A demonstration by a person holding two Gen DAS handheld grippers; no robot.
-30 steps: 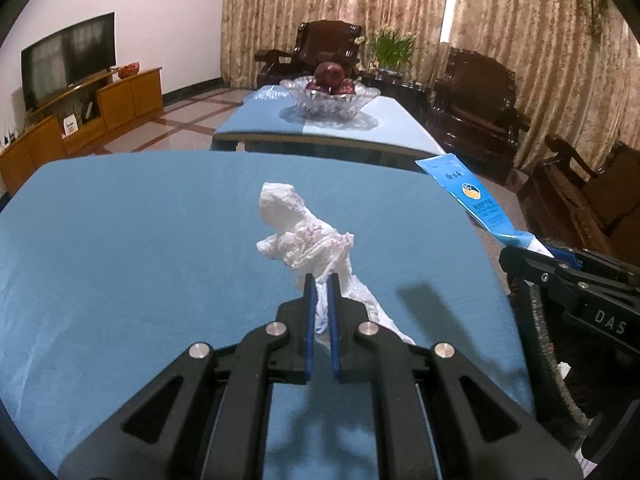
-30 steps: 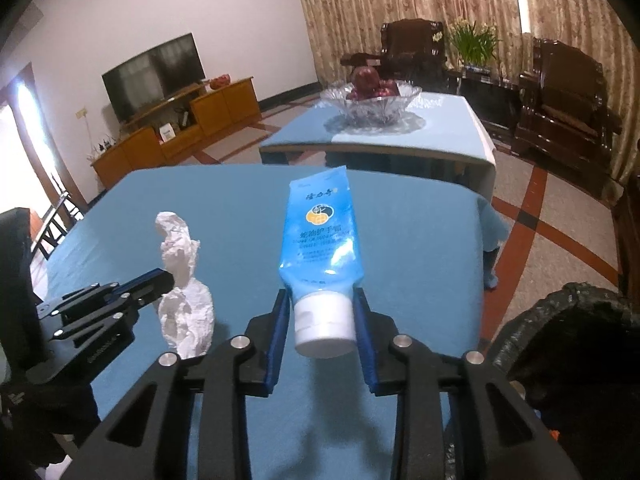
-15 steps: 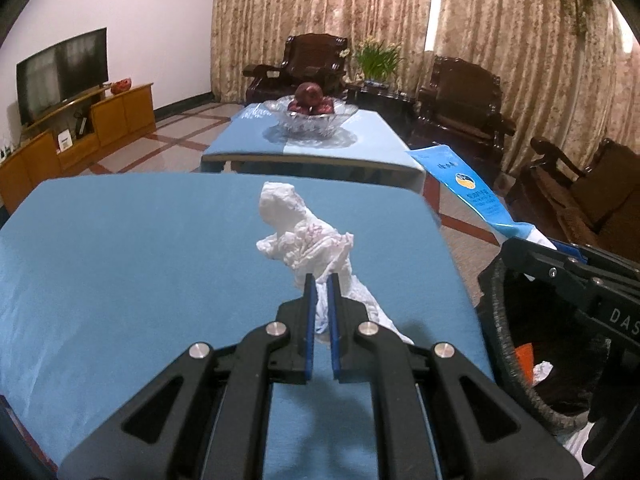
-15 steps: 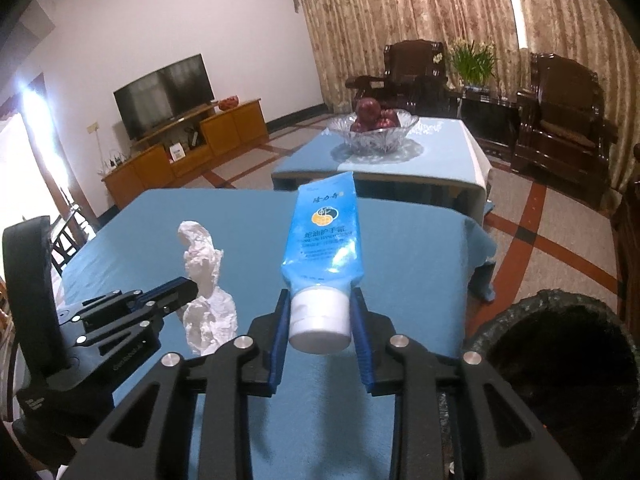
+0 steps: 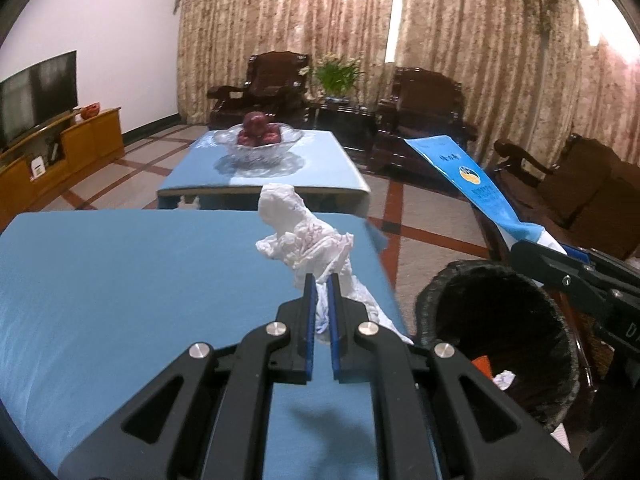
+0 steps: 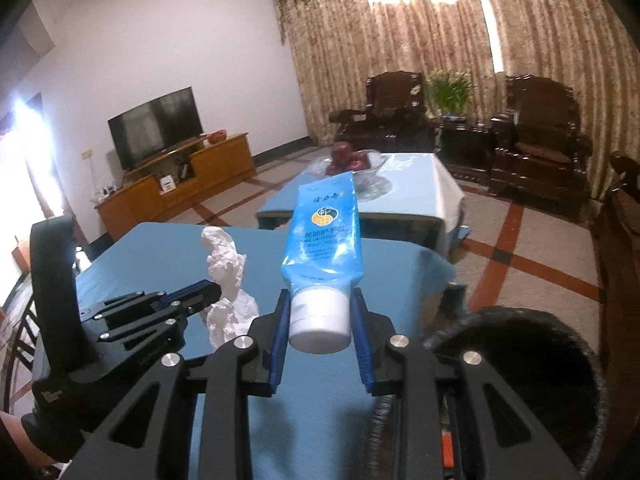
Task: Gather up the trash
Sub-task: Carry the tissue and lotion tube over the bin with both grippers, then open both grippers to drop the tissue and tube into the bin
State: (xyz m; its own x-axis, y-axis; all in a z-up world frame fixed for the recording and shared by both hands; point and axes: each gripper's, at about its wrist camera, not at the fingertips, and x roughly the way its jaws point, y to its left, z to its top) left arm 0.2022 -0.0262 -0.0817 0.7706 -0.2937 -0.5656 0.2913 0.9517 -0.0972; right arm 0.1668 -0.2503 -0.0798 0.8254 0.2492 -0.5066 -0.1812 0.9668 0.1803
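Tissue (image 5: 306, 236): white, crumpled, tall and twisted; pinched at its lower end in the left gripper (image 5: 321, 280), fingers nearly together, above the desk (image 5: 120, 280) with smooth blue cloth.
Tube (image 6: 325, 236): glossy blue plastic, flat-crimped tail, round white cap clamped between right gripper (image 6: 320, 312) fingers.
Bin (image 5: 500, 332): round, black-lined, open-topped, just beyond the desk's right edge; paper scraps inside.

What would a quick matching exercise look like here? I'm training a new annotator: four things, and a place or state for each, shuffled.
Things:
1. tissue
2. tube
3. bin
4. bowl

Places or states:
A. on the far table, holding red fruit
B. pinched in the left gripper
C. on the floor beside the near table
D. cap clamped in the right gripper

Pairs: 1-B, 2-D, 3-C, 4-A
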